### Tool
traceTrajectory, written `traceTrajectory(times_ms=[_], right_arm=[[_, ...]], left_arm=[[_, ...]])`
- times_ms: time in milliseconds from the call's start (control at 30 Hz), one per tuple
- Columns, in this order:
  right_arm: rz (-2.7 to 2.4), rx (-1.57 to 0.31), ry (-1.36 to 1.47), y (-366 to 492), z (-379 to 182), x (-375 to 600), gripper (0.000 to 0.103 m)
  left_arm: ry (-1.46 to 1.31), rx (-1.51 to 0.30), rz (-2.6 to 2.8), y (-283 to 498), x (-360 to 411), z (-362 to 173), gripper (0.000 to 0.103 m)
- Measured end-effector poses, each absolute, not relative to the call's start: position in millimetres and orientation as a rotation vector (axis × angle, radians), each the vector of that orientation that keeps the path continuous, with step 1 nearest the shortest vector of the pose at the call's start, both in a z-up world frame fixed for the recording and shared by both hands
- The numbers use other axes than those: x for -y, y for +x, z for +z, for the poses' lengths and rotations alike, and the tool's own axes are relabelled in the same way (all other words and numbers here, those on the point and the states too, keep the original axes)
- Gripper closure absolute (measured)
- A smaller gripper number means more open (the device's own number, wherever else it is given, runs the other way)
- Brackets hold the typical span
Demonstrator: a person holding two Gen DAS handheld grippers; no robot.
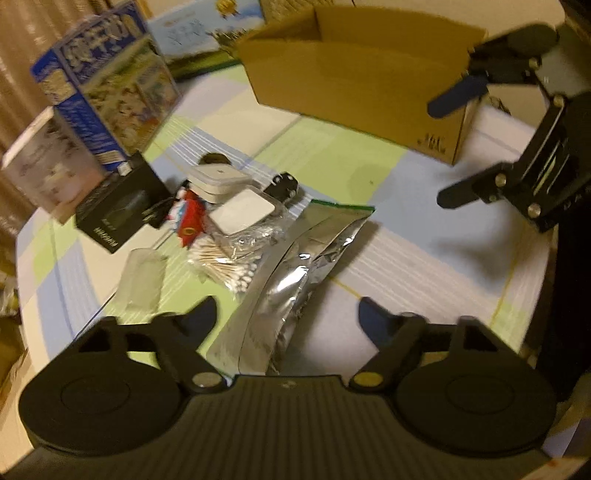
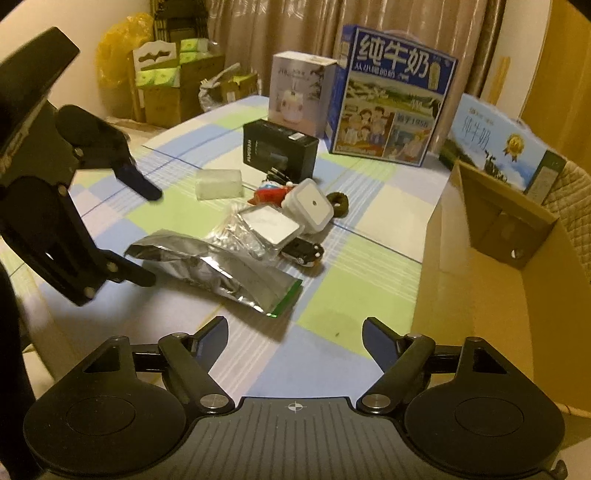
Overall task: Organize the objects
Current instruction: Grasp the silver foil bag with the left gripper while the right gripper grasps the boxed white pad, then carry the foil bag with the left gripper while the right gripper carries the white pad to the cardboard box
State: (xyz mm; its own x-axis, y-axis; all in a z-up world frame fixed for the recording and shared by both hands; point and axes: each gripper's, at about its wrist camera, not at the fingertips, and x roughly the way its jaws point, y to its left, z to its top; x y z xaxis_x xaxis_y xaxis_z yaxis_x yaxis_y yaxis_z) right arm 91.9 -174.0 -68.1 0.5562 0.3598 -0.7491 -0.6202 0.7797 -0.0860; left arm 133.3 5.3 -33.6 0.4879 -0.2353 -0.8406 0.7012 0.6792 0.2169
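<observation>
Both jaw sets released, nothing betw. them. Left gripper (image 1: pixel 288 314) hangs over the near end of the foil pouch (image 1: pixel 291 266), which lies flat mid-bench w/ its green-edged end pointing away; pads sit above it, not touching as far as the blur allows. Right gripper (image 2: pixel 295 332) is over bare cloth just short of the pouch's green end (image 2: pixel 284 299), apart from it. Beyond the pouch, a tight cluster: bag of cotton swabs (image 1: pixel 225 262), two white square cases (image 2: pixel 310 203), toy car (image 2: pixel 304 253), red figure (image 2: pixel 267 195), clear plastic block (image 2: pixel 219 184), black box (image 2: pixel 277 151). Toward the far bench edge stand a white box (image 2: pixel 299 94) & blue milk carton (image 2: pixel 391 96). Open cardboard box (image 2: pixel 495 258) at the bench's right side. Bench (image 2: pixel 354 280) has checked blue/green/white cloth. Room: curtains (image 2: pixel 258 29), stacked cartons by the wall.
</observation>
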Motion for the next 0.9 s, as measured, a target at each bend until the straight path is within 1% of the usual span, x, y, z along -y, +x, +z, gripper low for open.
traceTrajectory(times_ms=[67, 133, 367, 400, 433, 467, 500, 567, 667, 800, 900], right_arm=[[0.593, -0.796, -0.371, 100.1, -73.6, 170.8, 0.025], [0.592, -0.805, -0.385, 106.4, -78.2, 168.1, 0.025], [0.593, -0.831, -0.396, 125.9, -91.8, 164.6, 0.025], [0.596, -0.835, -0.398, 128.2, -93.9, 163.4, 0.025], [0.599, -0.838, -0.4, 130.0, -95.8, 162.5, 0.025], [0.603, -0.84, -0.401, 131.8, -97.3, 161.4, 0.025], [0.607, -0.84, -0.402, 133.5, -98.6, 160.1, 0.025], [0.62, -0.839, -0.4, 136.3, -99.9, 157.4, 0.025], [0.635, -0.835, -0.402, 141.5, -100.5, 151.3, 0.025], [0.65, -0.844, -0.358, 149.4, -101.8, 141.9, 0.026], [0.638, -0.858, -0.296, 158.3, -102.5, 134.1, 0.026]], left_arm=[[0.615, -0.924, -0.634, 145.8, -0.1, -43.8, 0.043], [0.646, -0.937, -0.663, 153.7, 5.2, -52.3, 0.047], [0.774, -0.959, -0.719, 176.7, 23.7, -78.2, 0.052], [0.785, -0.96, -0.725, 179.3, 25.6, -81.2, 0.054], [0.793, -0.963, -0.724, 181.6, 27.3, -83.8, 0.061], [0.799, -0.965, -0.718, 183.4, 28.4, -85.5, 0.064], [0.798, -0.972, -0.724, 185.0, 28.4, -85.9, 0.065], [0.781, -0.99, -0.727, 186.3, 25.5, -82.7, 0.071], [0.755, -1.04, -0.725, 183.0, 15.1, -77.3, 0.074], [0.725, -1.08, -0.682, 169.8, -11.2, -70.4, 0.075], [0.646, -1.109, -0.65, 163.1, -35.9, -59.5, 0.076]])
